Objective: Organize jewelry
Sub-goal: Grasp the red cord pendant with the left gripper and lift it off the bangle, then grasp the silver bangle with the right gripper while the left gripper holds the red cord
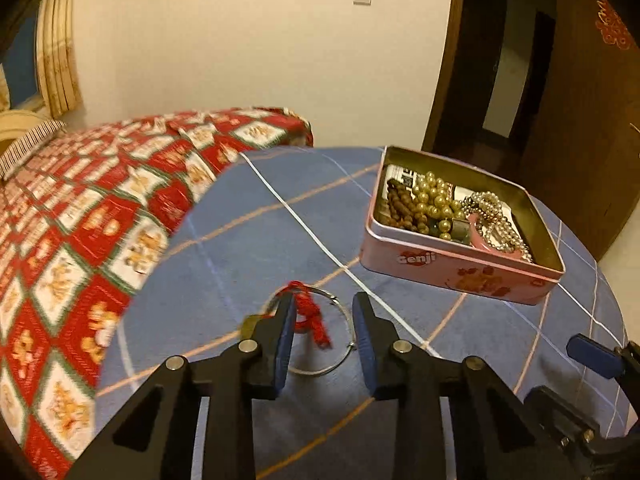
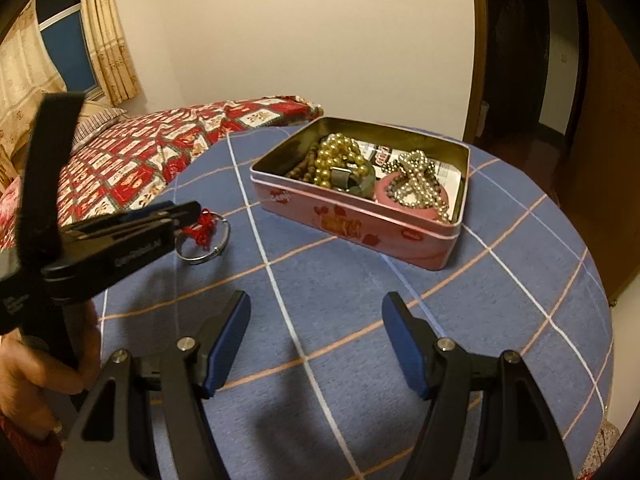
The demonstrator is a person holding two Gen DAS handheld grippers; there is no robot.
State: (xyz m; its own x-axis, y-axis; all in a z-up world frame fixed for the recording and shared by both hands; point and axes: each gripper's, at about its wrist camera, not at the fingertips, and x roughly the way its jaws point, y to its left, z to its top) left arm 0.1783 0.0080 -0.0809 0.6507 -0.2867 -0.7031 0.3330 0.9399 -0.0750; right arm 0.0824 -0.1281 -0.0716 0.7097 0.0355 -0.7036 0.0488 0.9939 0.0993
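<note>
A thin silver bangle (image 1: pixel 316 372) with a red knotted cord (image 1: pixel 310 314) lies on the blue checked tablecloth (image 1: pixel 240 240). My left gripper (image 1: pixel 324 300) hangs over it, jaws part way apart. The cord sits beside the left pad, and a gap shows on the other side. In the right wrist view the bangle (image 2: pixel 224 240) lies just past the left gripper (image 2: pixel 188 210). My right gripper (image 2: pixel 317 298) stands open over bare cloth, nothing between its fingers. An open pink tin (image 1: pixel 460 272) (image 2: pixel 352 228) holds gold pearls (image 1: pixel 434 200), silver beads (image 1: pixel 496 216) and brown beads (image 1: pixel 400 204).
A bed with a red patchwork cover (image 1: pixel 100 200) runs along the table's left side. A dark wooden door (image 1: pixel 580 120) stands behind the tin. The round table's edge curves off at the right. A hand (image 2: pixel 32 372) holds the left gripper's handle.
</note>
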